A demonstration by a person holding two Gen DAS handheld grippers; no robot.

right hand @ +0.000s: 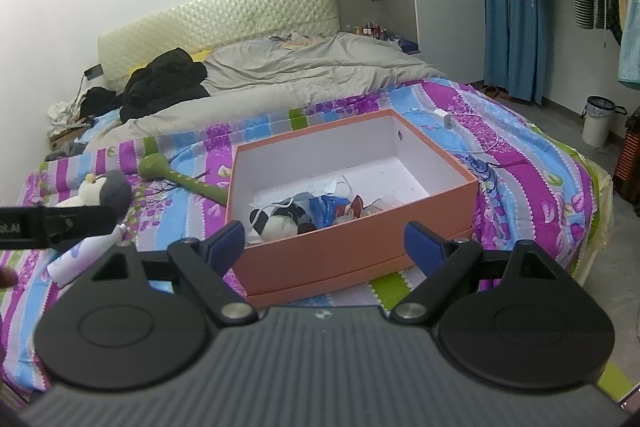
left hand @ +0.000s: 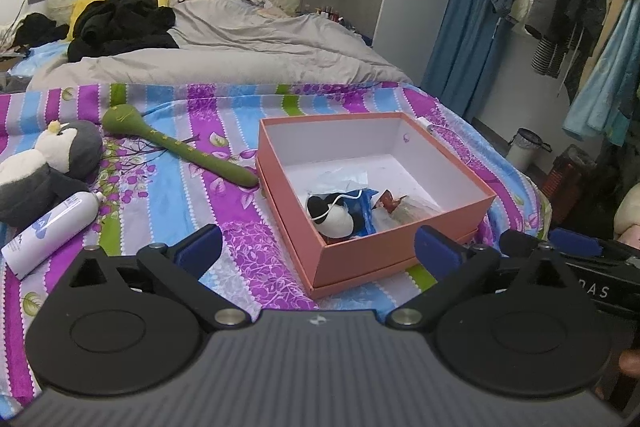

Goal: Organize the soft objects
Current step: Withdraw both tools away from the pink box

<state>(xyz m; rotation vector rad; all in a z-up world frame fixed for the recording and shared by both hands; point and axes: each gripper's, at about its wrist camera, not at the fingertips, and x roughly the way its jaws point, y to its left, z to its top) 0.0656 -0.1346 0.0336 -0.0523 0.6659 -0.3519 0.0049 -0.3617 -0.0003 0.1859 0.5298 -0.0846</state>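
matt cardboard box [left hand: 360, 259], fuzzy plush penguin [left hand: 52, 163]

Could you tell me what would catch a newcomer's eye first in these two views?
The open orange box in the middle of the striped bedspread, with a black-and-white plush in its near corner. To its left lie a green plush stick and a grey penguin toy.

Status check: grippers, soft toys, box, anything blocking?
Left gripper open, empty. Right gripper open, empty. One plush in the orange box; penguin plush and green stick toy on the bedspread. Nothing blocking.
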